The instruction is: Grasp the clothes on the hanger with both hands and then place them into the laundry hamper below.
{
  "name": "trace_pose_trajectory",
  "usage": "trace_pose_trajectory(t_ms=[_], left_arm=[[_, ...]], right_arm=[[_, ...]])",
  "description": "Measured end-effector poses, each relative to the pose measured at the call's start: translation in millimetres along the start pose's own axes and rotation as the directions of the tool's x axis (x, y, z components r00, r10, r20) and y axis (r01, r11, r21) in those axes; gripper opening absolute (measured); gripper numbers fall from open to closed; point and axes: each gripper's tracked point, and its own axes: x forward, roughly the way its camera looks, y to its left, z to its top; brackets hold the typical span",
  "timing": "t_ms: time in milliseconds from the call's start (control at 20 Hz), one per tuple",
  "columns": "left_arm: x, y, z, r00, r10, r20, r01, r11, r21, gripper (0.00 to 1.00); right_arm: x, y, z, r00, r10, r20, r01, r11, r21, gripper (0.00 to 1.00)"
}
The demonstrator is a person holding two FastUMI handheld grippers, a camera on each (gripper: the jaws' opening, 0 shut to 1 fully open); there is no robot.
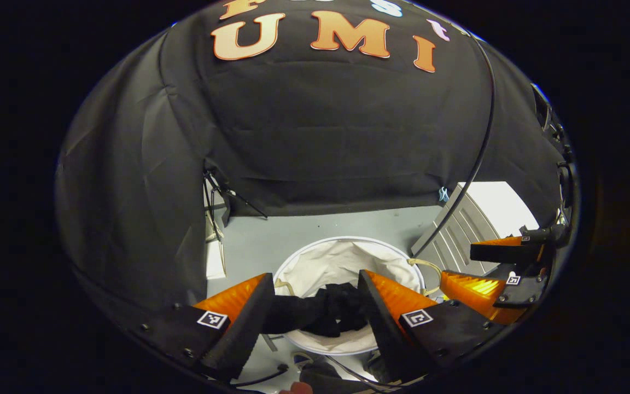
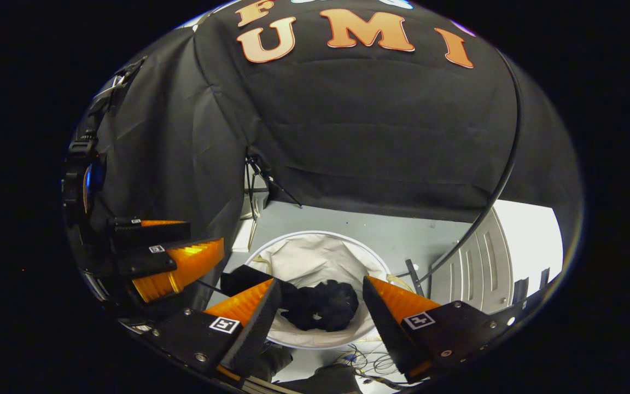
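On the grey floor [image 1: 271, 241] sits the round white cloth laundry hamper [image 1: 348, 243]. I see the crumpled black clothes [image 2: 318, 309] lying inside it. My left tongs [image 1: 312, 312] and right tongs [image 2: 320, 309] are both spread apart above it, holding nothing.

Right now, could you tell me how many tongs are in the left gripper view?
2: the left tongs open at the bottom over the hamper, and the right tongs at the right edge.

Dim booth — bright glare at right, edges fisheye-warped.
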Motion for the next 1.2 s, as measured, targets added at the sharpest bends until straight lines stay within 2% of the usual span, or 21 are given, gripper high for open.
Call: trace_pose_trajectory(t_ms=[150,350,500,700,850,900,950,1200], left_arm=[[-4.5,2.1,1.5,1.0,-0.004,0.01,0.005,0.999,-0.036,1.0],[-21.2,6.0,23.5,0.997,0.009,0.079,-0.003,0.998,-0.069,1.0],[-40.3,7.9,50.1,0.99,0.018,0.143,-0.004,0.995,-0.101,1.0],[-76.4,3.9,100.5,0.968,0.013,0.25,0.014,0.994,-0.106,0.98],[-108.0,0.6,145.3,0.931,0.005,0.365,0.04,0.993,-0.114,0.97],[-121.5,0.2,162.4,0.914,0.006,0.405,0.042,0.993,-0.109,1.0],[-135.7,-0.3,175.0,0.897,0.006,0.441,0.044,0.994,-0.103,0.97],[-179.0,-6.9,223.8,0.832,-0.007,0.555,0.055,0.996,-0.07,0.96]], right_arm=[[-6.4,-5.2,8.3,1.0,-0.015,0.024,0.014,1.0,0.025,0.93],[-25.7,-12.5,36.9,0.995,-0.039,0.094,0.035,0.999,0.036,0.93],[-49.1,-19.2,67.5,0.984,-0.064,0.167,0.06,0.998,0.032,0.93],[-89.0,-20.6,114.6,0.957,-0.083,0.279,0.072,0.996,0.05,0.93],[-122.6,-22.9,153.8,0.923,-0.107,0.371,0.098,0.994,0.043,0.93],[-135.1,-21.6,167.0,0.906,-0.114,0.407,0.105,0.994,0.044,0.93],[-149.0,-19.3,181.8,0.891,-0.113,0.439,0.104,0.994,0.045,0.93],[-210.7,-18.6,243.5,0.811,-0.124,0.572,0.115,0.992,0.052,0.93]])
